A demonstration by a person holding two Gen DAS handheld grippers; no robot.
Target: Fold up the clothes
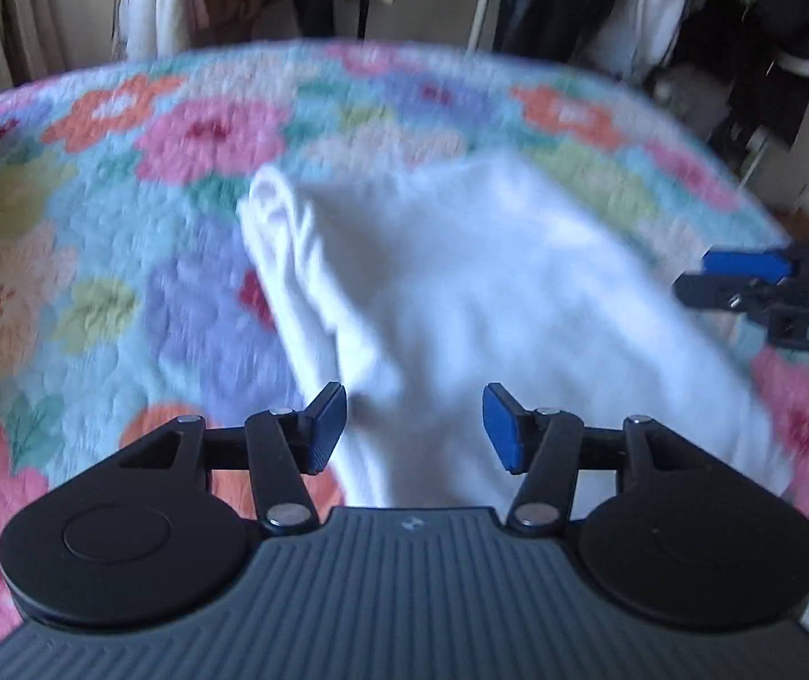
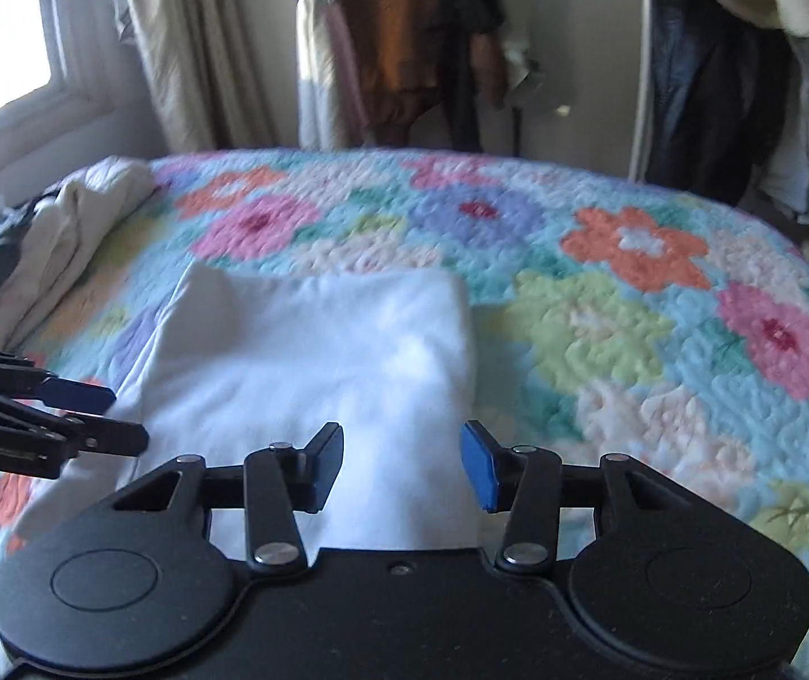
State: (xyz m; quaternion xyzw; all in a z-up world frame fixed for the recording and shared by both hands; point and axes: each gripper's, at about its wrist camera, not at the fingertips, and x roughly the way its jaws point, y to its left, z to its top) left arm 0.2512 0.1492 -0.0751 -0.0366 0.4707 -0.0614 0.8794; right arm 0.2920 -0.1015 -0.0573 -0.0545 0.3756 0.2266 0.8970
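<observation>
A white garment (image 1: pixel 461 294) lies folded on the flowered quilt (image 1: pixel 149 226); it also shows in the right wrist view (image 2: pixel 314 351) as a neat rectangle. My left gripper (image 1: pixel 413 430) is open and empty, just above the garment's near left edge. My right gripper (image 2: pixel 401 467) is open and empty over the garment's near right edge. The right gripper shows at the right of the left wrist view (image 1: pixel 744 277), and the left gripper at the left of the right wrist view (image 2: pixel 98 413).
The quilt (image 2: pixel 631 311) covers the bed. A pile of beige and dark clothes (image 2: pixel 36 238) lies at the bed's left side. Clothes hang on racks (image 2: pixel 433 45) behind the bed, beside a window and curtains (image 2: pixel 166 39).
</observation>
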